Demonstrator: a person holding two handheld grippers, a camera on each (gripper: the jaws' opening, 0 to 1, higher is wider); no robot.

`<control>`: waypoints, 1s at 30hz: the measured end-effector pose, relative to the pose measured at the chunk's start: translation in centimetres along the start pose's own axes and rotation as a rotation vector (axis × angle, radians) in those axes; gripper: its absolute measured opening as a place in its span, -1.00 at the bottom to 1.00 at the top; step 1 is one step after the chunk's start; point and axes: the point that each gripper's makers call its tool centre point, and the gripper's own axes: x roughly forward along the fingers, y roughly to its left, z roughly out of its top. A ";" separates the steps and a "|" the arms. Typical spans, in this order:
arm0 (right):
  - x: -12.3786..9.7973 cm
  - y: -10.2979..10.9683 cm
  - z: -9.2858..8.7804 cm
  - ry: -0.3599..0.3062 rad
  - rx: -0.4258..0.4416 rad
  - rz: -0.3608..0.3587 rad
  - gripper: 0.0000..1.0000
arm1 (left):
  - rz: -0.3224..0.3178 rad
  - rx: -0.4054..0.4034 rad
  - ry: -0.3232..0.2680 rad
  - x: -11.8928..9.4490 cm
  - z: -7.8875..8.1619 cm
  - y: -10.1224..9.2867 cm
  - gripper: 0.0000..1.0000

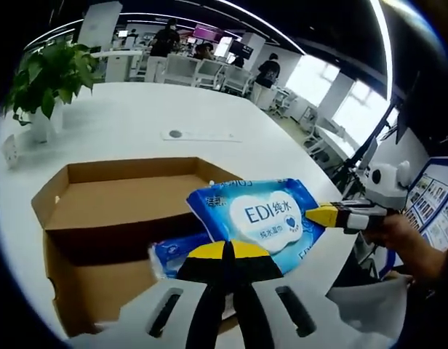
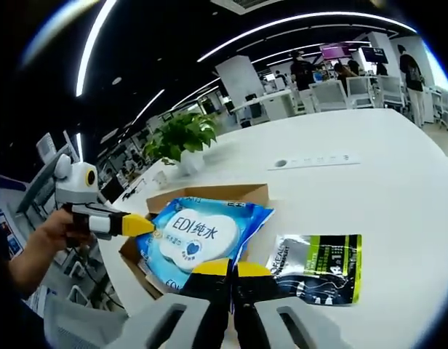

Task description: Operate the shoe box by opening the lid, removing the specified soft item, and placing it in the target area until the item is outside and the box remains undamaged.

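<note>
Gripping the wipes pack with both tongs: left gripper at 6 o'clock in the left gripper view, jaws clenched on the pack's near edge; right gripper at 3 o'clock, pinching the pack's side edge. Pack raised above the open shoe box, which sits at 8 o'clock on the white table. Likely mid-transfer. Hold both pinches level, lift clear of the cardboard rim before going sideways, avoid scraping the wall. Then lower onto bare table, perhaps at 4 o'clock in the right gripper view beside the black pouch, and only then let go.
</note>
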 end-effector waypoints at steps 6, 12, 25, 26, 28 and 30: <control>-0.9 -1.3 0.1 -0.001 0.000 -0.022 -1.00 | -0.016 0.006 -0.004 0.9 0.3 -1.3 -1.00; -1.7 -2.1 0.0 0.004 -0.008 -0.038 -1.00 | -0.028 0.009 -0.008 1.8 0.5 -2.5 -1.00; -3.9 -4.7 -0.2 0.011 -0.021 -0.083 -1.00 | -0.063 0.030 -0.017 4.0 0.8 -5.2 -1.00; -4.0 -4.9 -0.2 0.010 -0.021 -0.085 -1.00 | -0.064 0.033 -0.017 4.2 0.8 -5.4 -1.00; -4.3 -5.4 -0.3 0.011 -0.019 -0.095 -1.00 | -0.073 0.036 -0.017 4.6 0.9 -5.8 -1.00; -4.6 -6.2 -0.2 0.013 -0.019 -0.103 -1.00 | -0.079 0.043 -0.014 5.1 0.9 -6.2 -1.00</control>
